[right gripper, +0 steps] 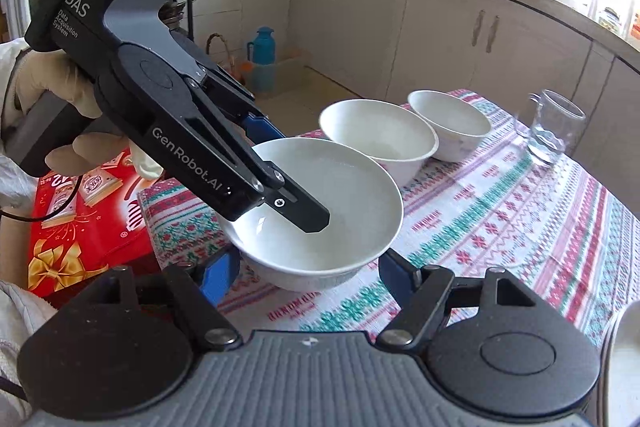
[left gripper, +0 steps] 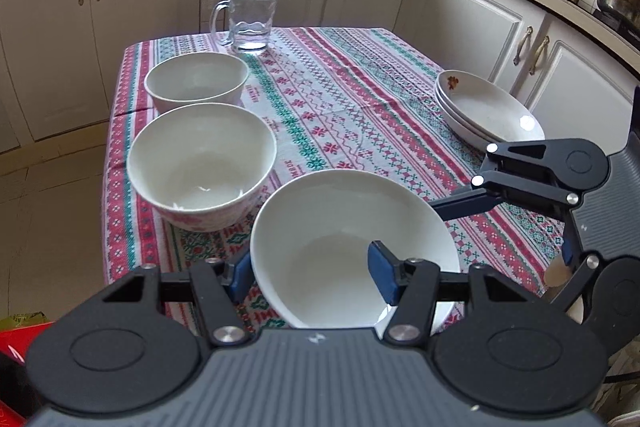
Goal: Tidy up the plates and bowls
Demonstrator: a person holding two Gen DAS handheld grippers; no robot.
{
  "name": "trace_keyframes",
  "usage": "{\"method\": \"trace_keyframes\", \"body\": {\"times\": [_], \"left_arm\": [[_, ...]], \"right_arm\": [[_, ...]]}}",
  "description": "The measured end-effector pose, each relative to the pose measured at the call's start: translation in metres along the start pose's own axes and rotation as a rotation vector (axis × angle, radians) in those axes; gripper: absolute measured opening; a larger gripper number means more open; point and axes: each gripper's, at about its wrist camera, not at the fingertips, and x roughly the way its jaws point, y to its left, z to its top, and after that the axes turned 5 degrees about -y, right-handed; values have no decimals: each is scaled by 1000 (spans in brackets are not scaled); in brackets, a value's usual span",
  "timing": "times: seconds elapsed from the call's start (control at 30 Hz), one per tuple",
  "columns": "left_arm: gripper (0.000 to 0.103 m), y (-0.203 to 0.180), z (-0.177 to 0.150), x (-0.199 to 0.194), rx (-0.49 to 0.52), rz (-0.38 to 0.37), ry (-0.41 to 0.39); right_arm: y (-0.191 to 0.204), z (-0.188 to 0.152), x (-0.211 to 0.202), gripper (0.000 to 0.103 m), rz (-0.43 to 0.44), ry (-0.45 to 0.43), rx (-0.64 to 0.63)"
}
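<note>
Left gripper (left gripper: 312,277): low centre of the left wrist view, pinching the near rim of a plain white bowl (left gripper: 352,247), one blue pad outside the wall, the other inside. In the right wrist view the same gripper comes down from the upper left, held by a gloved hand (right gripper: 52,99), its dark finger inside the bowl.

Right gripper (right gripper: 308,275): lower centre of its own view, jaws spread either side of the white bowl; whether the pads touch the wall cannot be told.

Bowl with pink pattern (left gripper: 202,167): just left of and behind the held bowl, on the bench.

Third bowl (left gripper: 196,81): further back, upper left of centre.

Glass mug (left gripper: 248,19): far edge of the bench, upright.

Stacked oval plates (left gripper: 486,109): two, right side of the bench, well apart from the bowls.

Bench (left gripper: 360,87): covered in a red, green and white patterned cloth.

Red carton (right gripper: 84,211): lower left of the right wrist view, beside the bench.
</note>
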Motion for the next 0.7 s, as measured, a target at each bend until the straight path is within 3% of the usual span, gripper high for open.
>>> {"method": "trace_keyframes", "body": {"times": [0.4,0.7], "left_arm": [[57,-34,24,36,64,-105,3],[58,-48,33,58,86,-145,16]], "right_arm": [[-28,-22,-33,80,-121,-3,84],[-43,-37,-43,80,-174,0,133]]}}
